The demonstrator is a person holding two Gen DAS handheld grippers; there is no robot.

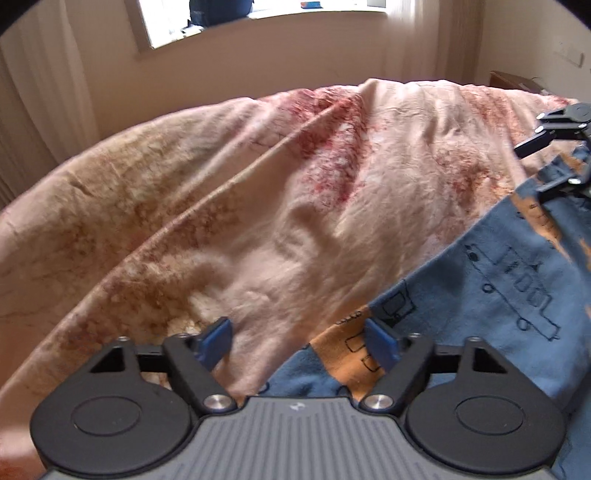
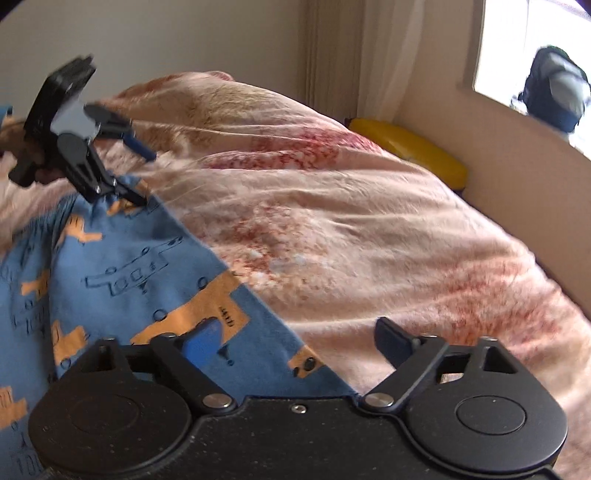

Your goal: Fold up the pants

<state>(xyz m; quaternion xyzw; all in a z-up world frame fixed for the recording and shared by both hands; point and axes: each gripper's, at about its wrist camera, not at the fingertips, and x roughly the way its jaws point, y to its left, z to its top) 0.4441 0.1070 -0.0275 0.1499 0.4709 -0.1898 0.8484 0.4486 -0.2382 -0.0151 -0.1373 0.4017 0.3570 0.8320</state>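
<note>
Both claws, left (image 1: 299, 345) and right (image 2: 295, 343), gape over pants (image 2: 122, 266) edge; may pinch bedspread (image 2: 369, 240), seemingly touching.

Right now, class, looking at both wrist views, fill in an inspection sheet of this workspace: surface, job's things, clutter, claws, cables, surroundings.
Surface: bed under a rumpled pink and red blanket.
Job's things: blue pants with orange vehicle print, lying spread on the blanket.
Clutter: yellow object between bed and wall.
Claws: left claw open at the pants' edge; right claw open at the pants' edge.
Cables: nothing seen.
Surroundings: window, curtains, dark bag on the sill.
</note>
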